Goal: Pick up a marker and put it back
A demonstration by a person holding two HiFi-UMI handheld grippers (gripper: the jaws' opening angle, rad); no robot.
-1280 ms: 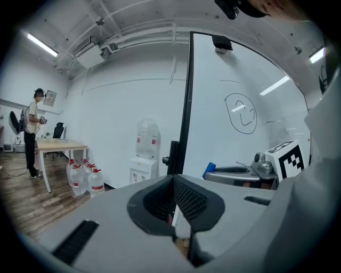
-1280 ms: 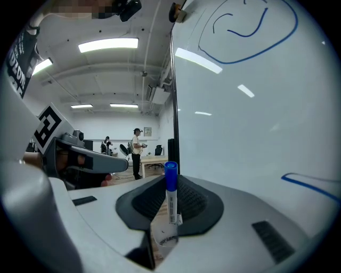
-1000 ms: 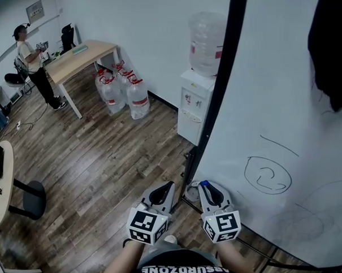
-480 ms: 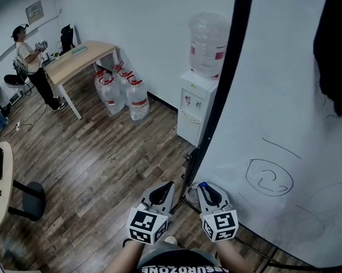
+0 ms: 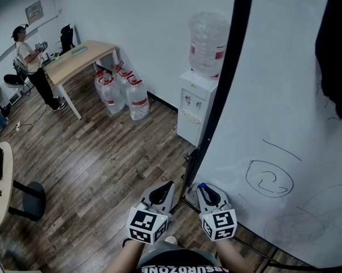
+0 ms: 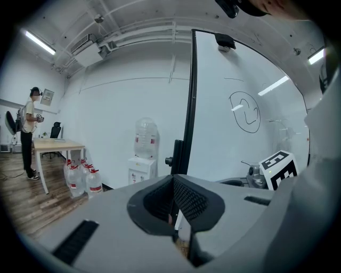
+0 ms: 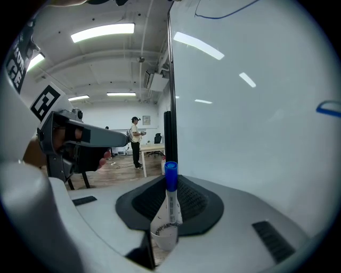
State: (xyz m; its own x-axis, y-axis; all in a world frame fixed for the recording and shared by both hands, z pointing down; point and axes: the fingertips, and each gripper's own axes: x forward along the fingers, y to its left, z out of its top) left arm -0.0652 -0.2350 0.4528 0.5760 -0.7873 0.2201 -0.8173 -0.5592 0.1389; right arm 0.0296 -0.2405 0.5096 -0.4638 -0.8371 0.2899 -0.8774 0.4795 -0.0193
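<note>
The head camera sat above the person and looked steeply down, with the left gripper (image 5: 162, 190) and right gripper (image 5: 207, 192) close at the bottom edge and the whiteboard (image 5: 286, 98) on the right gripper's right. Each gripper camera rode just behind its own jaws and looked along them, so near that the marker (image 7: 169, 197) in the right gripper's jaws stood at lower centre. The left gripper view faced the water dispenser (image 6: 143, 160) ahead of its jaws. The right gripper view faced the desk (image 7: 154, 147) far ahead. All three views shared the whiteboard and the standing person (image 5: 31, 62).
</note>
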